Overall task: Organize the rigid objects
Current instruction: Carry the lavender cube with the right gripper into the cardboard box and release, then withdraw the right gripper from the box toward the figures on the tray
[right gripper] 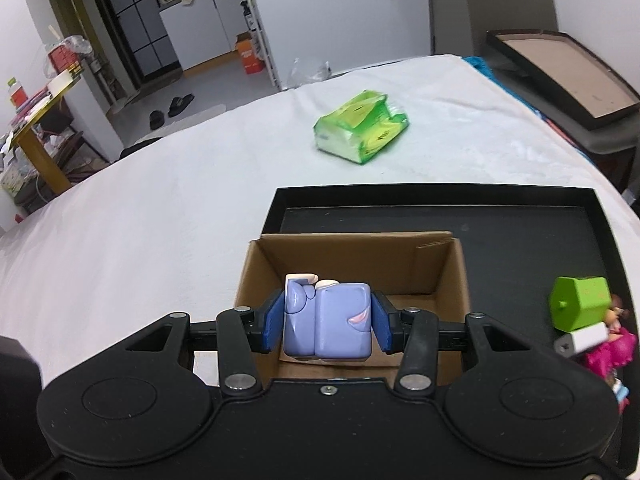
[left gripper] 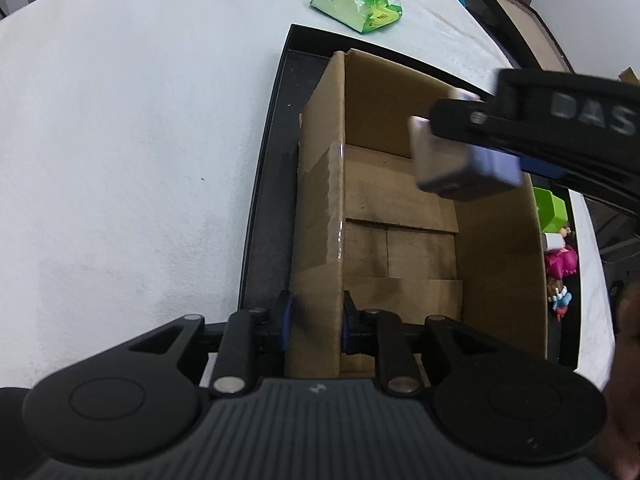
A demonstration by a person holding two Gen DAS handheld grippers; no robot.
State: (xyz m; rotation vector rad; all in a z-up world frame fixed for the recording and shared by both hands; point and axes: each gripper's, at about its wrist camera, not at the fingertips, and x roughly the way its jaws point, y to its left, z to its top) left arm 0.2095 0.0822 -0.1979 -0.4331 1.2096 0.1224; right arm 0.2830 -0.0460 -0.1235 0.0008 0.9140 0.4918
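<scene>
Cardboard is what our left gripper (left gripper: 314, 320) is pinching: its blue pads are closed on the near wall of the open cardboard box (left gripper: 400, 208), which stands inside the black tray (left gripper: 264, 184). Our right gripper (right gripper: 326, 322) is clamped on the lilac block toy (right gripper: 328, 320), holding it in the air above the box opening. To place it well, we judge we should keep the left grip steady so the box does not slide, lower the toy close to the box floor before opening the jaws, and set it toward a corner to leave room. The green block (right gripper: 578, 306) and the pink figure (right gripper: 612, 352) lie in the tray just beside the box, seemingly next to go in.
</scene>
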